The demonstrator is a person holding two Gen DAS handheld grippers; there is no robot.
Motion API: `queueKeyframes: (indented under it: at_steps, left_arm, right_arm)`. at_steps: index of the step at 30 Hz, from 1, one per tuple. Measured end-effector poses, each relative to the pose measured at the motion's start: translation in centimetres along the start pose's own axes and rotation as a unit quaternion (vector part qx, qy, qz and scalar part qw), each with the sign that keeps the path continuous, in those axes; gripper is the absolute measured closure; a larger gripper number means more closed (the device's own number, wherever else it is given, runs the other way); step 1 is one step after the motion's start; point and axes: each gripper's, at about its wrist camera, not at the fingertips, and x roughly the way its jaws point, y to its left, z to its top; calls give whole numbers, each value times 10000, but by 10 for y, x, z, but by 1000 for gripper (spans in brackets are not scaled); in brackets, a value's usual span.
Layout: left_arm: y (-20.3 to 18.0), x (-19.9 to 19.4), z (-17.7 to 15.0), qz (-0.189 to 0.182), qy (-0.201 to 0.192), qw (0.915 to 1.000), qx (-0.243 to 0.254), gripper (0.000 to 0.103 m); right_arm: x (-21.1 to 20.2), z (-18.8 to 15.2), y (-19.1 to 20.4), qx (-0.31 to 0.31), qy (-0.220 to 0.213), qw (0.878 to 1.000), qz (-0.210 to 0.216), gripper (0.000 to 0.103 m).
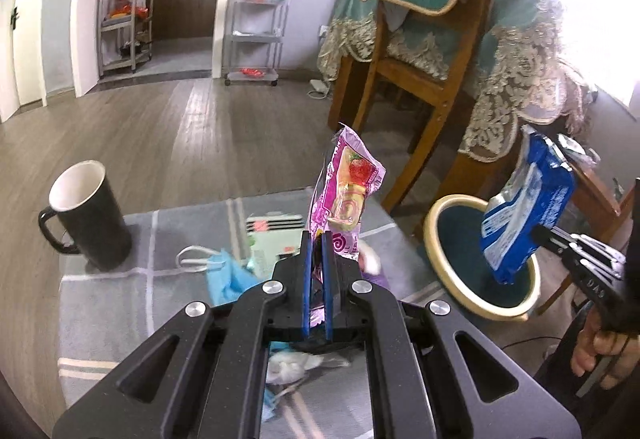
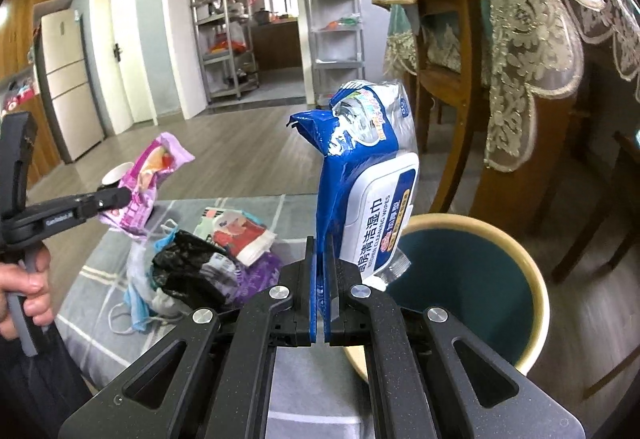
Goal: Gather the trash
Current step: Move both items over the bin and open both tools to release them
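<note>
My left gripper (image 1: 317, 239) is shut on a pink snack wrapper (image 1: 348, 191) and holds it upright above the grey mat; the wrapper also shows in the right wrist view (image 2: 148, 179). My right gripper (image 2: 320, 243) is shut on a blue wet-wipes pack (image 2: 368, 175) and holds it over the near rim of the round bin (image 2: 536, 303). The pack (image 1: 524, 211) and the bin (image 1: 436, 259) also show at the right of the left wrist view. Loose trash lies on the mat: a blue face mask (image 1: 228, 275), a black bag (image 2: 188, 263), a printed packet (image 2: 240, 231).
A black mug (image 1: 88, 215) stands at the mat's far left. A wooden chair (image 1: 424, 79) and a table with a lace cloth (image 1: 516, 79) stand behind the bin. Shelving racks (image 1: 256, 19) stand at the far wall. Wooden floor lies beyond the mat.
</note>
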Motion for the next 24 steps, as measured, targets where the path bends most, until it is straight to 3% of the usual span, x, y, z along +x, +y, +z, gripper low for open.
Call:
queueKeyframes:
  at_steps: [10, 24]
  left_arm:
    - [-54, 19, 13, -447, 112, 9984, 322, 99]
    - [-141, 93, 3, -1000, 805, 9892, 708, 99]
  right_arm:
    - [-1, -10, -25, 212, 142, 9994, -216, 100]
    - [7, -23, -60, 798, 536, 9952, -183, 100]
